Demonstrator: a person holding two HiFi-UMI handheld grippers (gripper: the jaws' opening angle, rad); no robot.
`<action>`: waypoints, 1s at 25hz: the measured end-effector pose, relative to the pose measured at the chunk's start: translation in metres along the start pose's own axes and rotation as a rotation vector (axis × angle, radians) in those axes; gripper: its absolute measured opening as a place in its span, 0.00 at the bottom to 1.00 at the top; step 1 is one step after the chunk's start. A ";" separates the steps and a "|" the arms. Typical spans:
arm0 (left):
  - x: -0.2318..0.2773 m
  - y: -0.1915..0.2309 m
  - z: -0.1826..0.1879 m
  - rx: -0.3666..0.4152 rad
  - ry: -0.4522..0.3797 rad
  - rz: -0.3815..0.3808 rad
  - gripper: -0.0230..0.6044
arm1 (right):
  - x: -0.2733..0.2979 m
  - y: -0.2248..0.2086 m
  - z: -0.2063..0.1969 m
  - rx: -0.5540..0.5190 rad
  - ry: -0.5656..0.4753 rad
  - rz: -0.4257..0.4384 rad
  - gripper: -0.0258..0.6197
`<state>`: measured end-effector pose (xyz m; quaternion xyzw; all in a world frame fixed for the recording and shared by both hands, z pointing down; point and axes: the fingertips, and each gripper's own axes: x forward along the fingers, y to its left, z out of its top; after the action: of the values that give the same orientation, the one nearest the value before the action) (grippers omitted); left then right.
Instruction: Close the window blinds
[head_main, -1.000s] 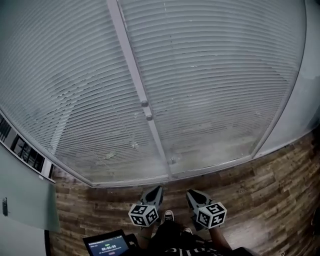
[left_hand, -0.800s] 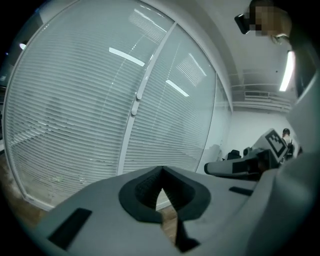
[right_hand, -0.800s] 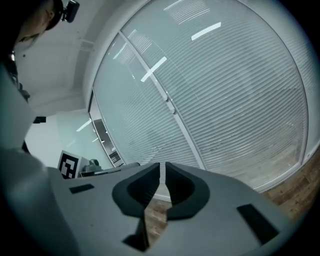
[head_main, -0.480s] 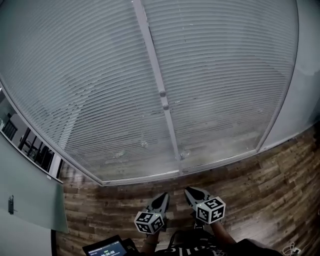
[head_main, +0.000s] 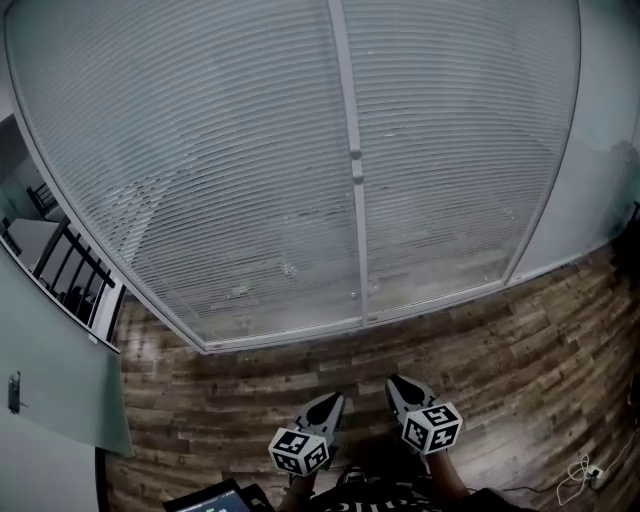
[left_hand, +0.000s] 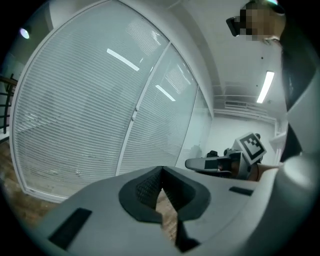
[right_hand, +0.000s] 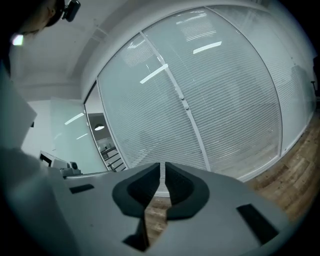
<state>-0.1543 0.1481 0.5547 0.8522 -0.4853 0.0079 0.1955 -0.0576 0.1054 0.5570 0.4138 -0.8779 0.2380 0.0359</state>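
Note:
Pale slatted window blinds cover two tall glass panels split by a white upright post with a small knob. The slats lie nearly flat, and a dim outside shows through them. Both grippers are held low over the wooden floor, a good step short of the window. My left gripper is shut with nothing in it, its tips meeting. My right gripper is beside it, jaws together but for a thin slit, also empty. The blinds fill both gripper views.
Wood-plank floor runs from the window's sill frame towards me. A pale partition wall and a dark railing stand at the left, a white wall at the right. A cable lies on the floor at the lower right; a tablet screen shows at the bottom edge.
The window has slid to the right in the head view and its post now stands upright. More floor shows between the grippers and the sill. Both grippers stay low, side by side, still shut.

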 end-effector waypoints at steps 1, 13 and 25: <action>-0.011 -0.001 -0.002 -0.008 -0.008 -0.009 0.04 | -0.008 0.010 -0.006 0.003 -0.001 -0.007 0.08; -0.070 -0.065 -0.006 0.055 -0.070 -0.060 0.04 | -0.094 0.051 -0.017 -0.065 -0.020 -0.010 0.08; -0.093 -0.231 -0.043 -0.047 -0.159 -0.091 0.04 | -0.250 0.030 -0.058 -0.069 0.013 0.021 0.08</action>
<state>-0.0036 0.3437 0.4998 0.8665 -0.4600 -0.0801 0.1764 0.0759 0.3247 0.5316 0.4015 -0.8898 0.2104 0.0532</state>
